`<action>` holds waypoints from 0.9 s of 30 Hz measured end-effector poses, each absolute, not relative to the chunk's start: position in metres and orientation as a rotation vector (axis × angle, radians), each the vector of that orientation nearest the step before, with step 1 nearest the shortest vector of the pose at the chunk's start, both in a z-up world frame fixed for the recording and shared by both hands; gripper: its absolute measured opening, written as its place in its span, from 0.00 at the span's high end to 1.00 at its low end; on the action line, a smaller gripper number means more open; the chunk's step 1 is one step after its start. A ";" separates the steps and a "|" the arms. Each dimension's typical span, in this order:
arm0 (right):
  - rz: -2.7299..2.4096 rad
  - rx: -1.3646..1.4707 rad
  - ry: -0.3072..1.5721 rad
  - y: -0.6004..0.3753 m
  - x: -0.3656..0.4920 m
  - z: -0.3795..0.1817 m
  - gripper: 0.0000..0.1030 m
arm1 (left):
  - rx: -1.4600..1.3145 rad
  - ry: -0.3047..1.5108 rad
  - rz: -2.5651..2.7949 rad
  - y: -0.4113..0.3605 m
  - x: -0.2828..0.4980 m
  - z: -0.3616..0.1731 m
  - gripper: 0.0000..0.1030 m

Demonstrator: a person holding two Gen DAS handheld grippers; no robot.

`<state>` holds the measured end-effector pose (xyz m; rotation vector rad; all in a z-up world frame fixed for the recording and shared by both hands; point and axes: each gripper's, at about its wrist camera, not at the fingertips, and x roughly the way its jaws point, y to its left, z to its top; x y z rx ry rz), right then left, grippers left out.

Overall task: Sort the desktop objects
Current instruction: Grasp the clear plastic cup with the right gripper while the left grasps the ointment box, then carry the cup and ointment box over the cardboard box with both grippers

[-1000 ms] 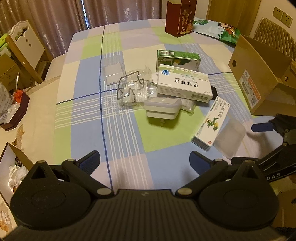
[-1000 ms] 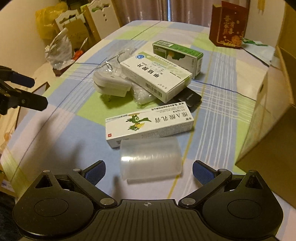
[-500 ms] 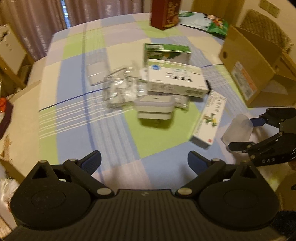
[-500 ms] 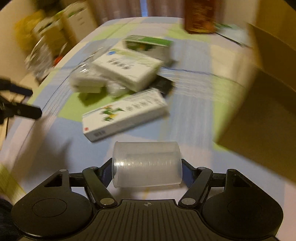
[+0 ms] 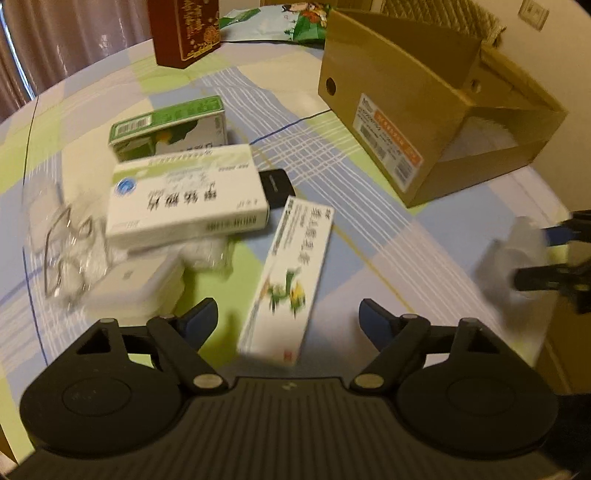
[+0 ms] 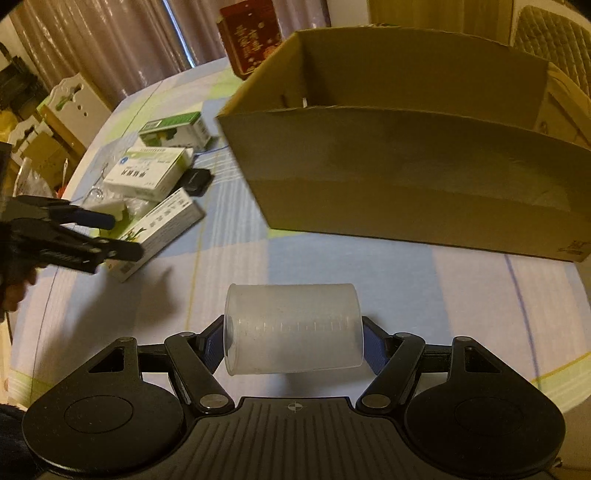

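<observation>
Cup pinched in my right gripper, near the box

My right gripper (image 6: 293,349) pinches the translucent measuring cup (image 6: 291,328) sideways above the checked tablecloth (image 6: 332,266), the open cardboard box (image 6: 406,177) just beyond. My left gripper (image 5: 287,319) hangs spread wide over the long ointment box (image 5: 291,277), with the other medicine boxes (image 5: 184,195) farther left.

Domestic room, likely dining area. Evidence: round table (image 5: 369,236) with checked tablecloth, curtains (image 6: 110,40) behind its far edge, padded chair (image 6: 554,37), wall switch (image 5: 533,13), medicine boxes (image 5: 184,195).
</observation>
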<state>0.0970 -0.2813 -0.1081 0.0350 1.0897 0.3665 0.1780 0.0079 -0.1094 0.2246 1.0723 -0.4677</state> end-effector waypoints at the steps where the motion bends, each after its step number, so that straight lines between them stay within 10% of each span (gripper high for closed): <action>1: 0.373 0.035 1.091 -0.287 0.099 -0.107 0.30 | 0.234 1.077 -0.460 0.003 0.184 -0.113 0.23; 9: 0.410 0.038 1.100 -0.328 0.120 -0.100 0.30 | 0.232 1.157 -0.406 -0.016 0.207 -0.134 0.66; 27: 0.653 -0.027 1.138 -0.344 0.150 -0.097 0.31 | 0.139 1.209 -0.243 -0.046 0.179 -0.123 0.67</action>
